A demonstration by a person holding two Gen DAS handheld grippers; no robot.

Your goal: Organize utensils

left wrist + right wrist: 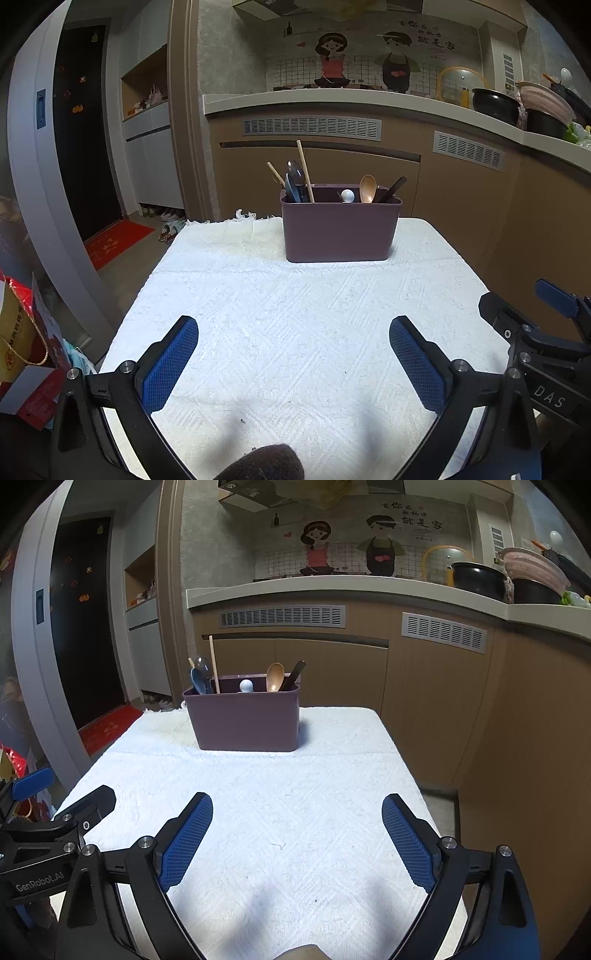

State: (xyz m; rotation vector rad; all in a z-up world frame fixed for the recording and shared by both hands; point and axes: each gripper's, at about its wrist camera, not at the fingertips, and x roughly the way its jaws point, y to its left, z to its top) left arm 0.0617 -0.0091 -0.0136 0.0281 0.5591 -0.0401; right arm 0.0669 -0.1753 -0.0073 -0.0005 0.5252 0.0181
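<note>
A purple utensil bin point(338, 230) point(245, 720) stands at the far end of the white cloth. Upright in it are wooden chopsticks point(306, 171) point(214, 662), a blue spoon point(292, 188) point(198, 681), a clear spoon point(295, 170), a white ball-topped utensil point(347, 195) point(246, 685), a wooden spoon point(368, 188) point(275, 676) and a black utensil point(391, 189) point(293, 675). My left gripper point(293, 363) hovers open over the cloth's near part, holding nothing. My right gripper point(297, 840) is likewise open and empty beside it.
The table under the white cloth point(295, 325) point(280, 794) is small, with edges close on both sides. Brown kitchen cabinets point(461, 192) stand behind and to the right. A red gift bag point(22, 343) sits on the floor at the left. A dark round object point(266, 463) shows at the bottom edge.
</note>
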